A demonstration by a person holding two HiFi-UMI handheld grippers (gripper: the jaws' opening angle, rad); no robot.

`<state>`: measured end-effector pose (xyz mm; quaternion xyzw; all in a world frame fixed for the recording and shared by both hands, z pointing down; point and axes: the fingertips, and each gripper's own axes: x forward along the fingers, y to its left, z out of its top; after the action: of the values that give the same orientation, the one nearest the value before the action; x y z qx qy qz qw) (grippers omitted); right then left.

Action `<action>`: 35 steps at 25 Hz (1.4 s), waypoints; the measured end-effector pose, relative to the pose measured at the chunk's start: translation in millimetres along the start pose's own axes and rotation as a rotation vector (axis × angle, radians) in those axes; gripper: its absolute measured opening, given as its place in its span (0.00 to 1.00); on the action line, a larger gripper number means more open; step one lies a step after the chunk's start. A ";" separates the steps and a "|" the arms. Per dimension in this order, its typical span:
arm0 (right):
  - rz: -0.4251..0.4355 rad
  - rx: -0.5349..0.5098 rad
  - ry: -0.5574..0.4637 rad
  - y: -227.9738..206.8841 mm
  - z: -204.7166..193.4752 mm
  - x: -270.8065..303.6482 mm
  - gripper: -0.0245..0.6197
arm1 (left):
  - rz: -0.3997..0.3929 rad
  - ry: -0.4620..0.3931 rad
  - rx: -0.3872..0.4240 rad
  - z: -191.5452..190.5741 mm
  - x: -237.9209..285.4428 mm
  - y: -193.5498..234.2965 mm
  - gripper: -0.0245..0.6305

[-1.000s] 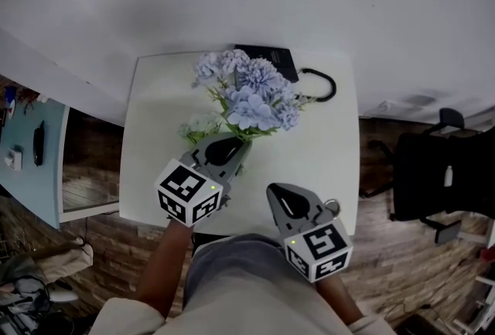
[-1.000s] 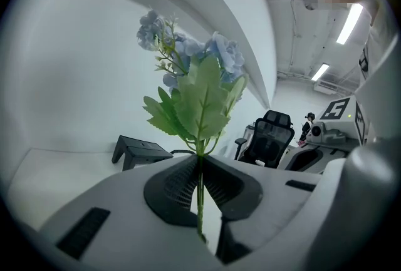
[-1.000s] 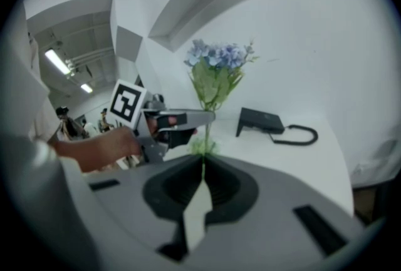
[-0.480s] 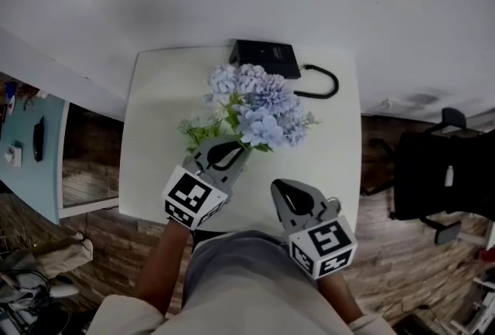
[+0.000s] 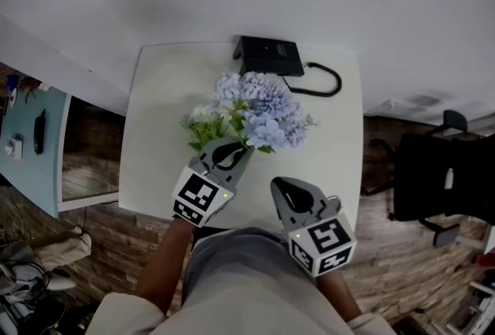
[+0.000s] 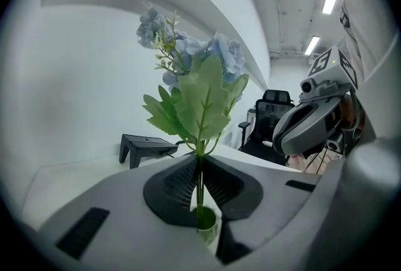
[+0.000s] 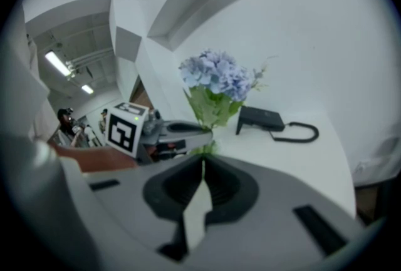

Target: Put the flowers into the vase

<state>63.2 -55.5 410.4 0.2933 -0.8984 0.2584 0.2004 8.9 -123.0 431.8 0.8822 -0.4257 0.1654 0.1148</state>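
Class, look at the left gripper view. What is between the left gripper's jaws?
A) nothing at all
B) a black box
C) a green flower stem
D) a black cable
C: in the left gripper view, the left gripper has its jaws closed on the flower stem, with the green leaves and blue blooms rising above them.

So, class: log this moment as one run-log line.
left gripper: shut on flowers stem | right gripper: shut, empty | flowers: upright above table | vase: not clearly seen
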 end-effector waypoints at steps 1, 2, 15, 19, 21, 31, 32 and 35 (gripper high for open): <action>0.002 0.000 -0.003 1.1 -0.6 -0.2 0.07 | 0.003 0.002 0.011 -1.3 -0.3 -1.3 0.10; 0.004 0.002 -0.006 1.5 -1.1 -0.3 0.07 | 0.007 0.003 0.020 -2.8 -0.2 -2.3 0.10; 0.006 0.005 -0.008 2.0 -4.1 -2.7 0.07 | 0.065 -0.023 0.027 -10.6 -7.3 -0.8 0.11; 0.009 0.002 -0.008 3.5 -3.4 -1.8 0.07 | 0.077 0.011 0.024 -18.4 -7.0 0.4 0.12; 0.012 0.001 -0.008 3.9 -3.6 -1.8 0.07 | 0.075 0.022 0.024 -21.2 -6.6 -0.8 0.13; 0.020 -0.005 -0.012 6.9 -5.4 -3.2 0.07 | 0.106 0.064 0.000 -36.5 -11.3 0.8 0.19; 0.023 -0.006 -0.011 7.1 -5.4 -2.9 0.07 | 0.108 0.068 -0.005 -38.5 -11.5 1.1 0.20; 0.029 -0.009 -0.008 7.8 -5.5 -2.6 0.07 | 0.114 0.081 -0.017 -43.6 -12.4 1.8 0.22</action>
<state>61.3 -45.8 410.8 0.2802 -0.9046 0.2558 0.1942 -8.2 -100.3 467.2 0.8479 -0.4719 0.2036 0.1299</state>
